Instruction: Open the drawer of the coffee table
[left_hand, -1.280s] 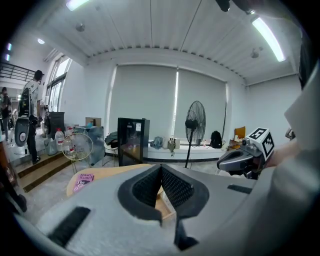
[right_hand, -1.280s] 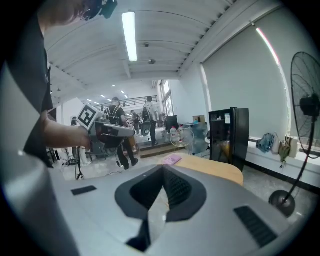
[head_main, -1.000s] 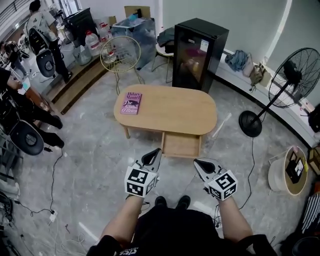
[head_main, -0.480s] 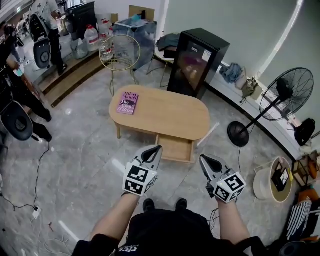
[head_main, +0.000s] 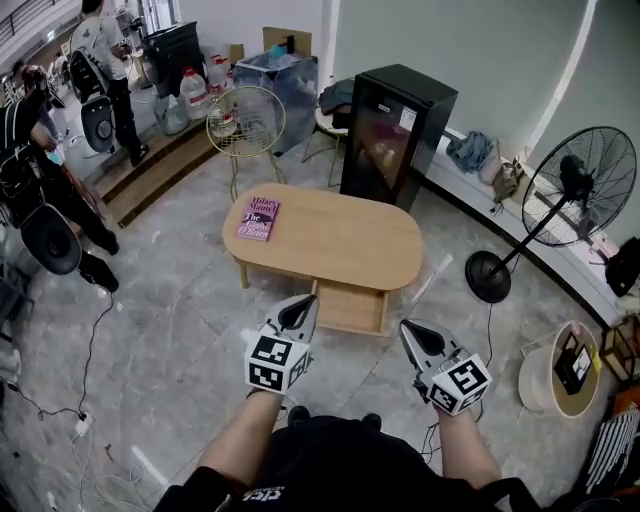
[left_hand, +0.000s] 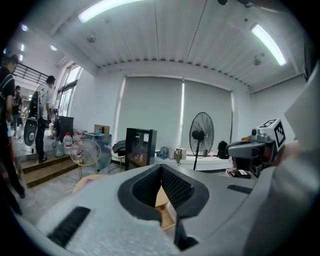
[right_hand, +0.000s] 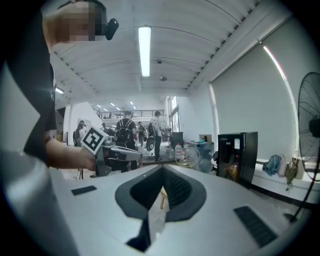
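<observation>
An oval wooden coffee table (head_main: 330, 238) stands on the grey stone floor ahead of me. Its drawer (head_main: 349, 305) is pulled out toward me from the near side and looks empty. My left gripper (head_main: 306, 305) is shut with nothing in it and hangs just left of the drawer's near corner, apart from it. My right gripper (head_main: 411, 332) is shut and empty too, to the right of the drawer and nearer to me. In the left gripper view the table edge and drawer (left_hand: 164, 210) show below the closed jaws. The right gripper view looks level across the room.
A purple book (head_main: 258, 217) lies on the table's left end. Behind the table stand a black mini fridge (head_main: 396, 121) and a wire chair (head_main: 246, 122). A pedestal fan (head_main: 568, 187) is at the right, a round basket (head_main: 568, 368) beyond it. People stand at the far left; cables trail there.
Both grippers have risen and drawn back slightly from the drawer, the right more than the left. The head view has shifted. The drawer stays out.
</observation>
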